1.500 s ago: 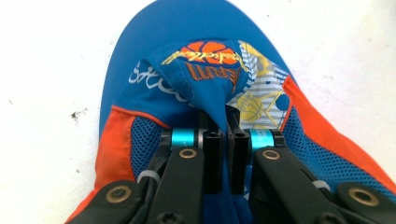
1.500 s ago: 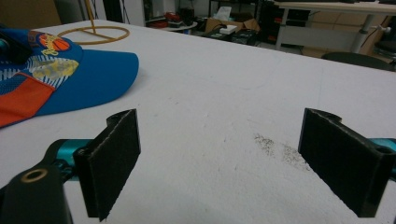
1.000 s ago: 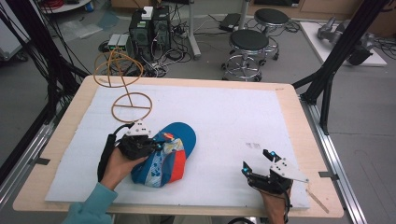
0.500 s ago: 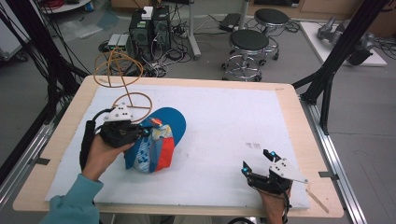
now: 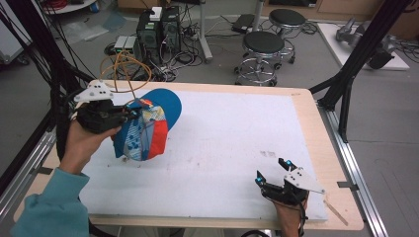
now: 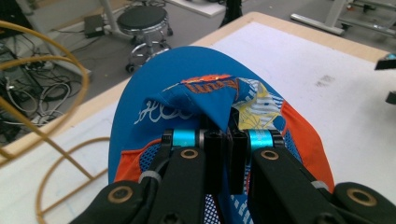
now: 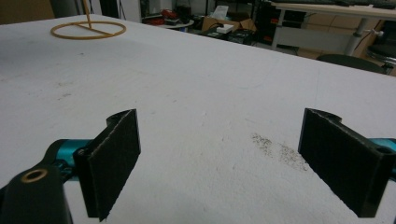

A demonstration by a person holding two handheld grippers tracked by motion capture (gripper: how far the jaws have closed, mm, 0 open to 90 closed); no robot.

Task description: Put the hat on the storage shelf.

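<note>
Fingers of your left gripper (image 6: 226,140) pinch the cap (image 5: 146,123) by its crown fabric, holding it above the bench (image 5: 237,133) near the yellow wire stand (image 5: 123,69). Your right gripper (image 5: 275,174) rests wide apart, empty.

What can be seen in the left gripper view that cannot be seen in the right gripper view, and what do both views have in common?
Left gripper view: the left gripper, its jaws shut on a fold of the blue and orange cap, with a stool on the floor beyond the table edge.

Right gripper view: the right gripper, jaws wide apart with nothing between them, above a dark smudge on the mat.

Both: the white mat over the table and the yellow wire stand, close at the left in the first, far off in the second.
</note>
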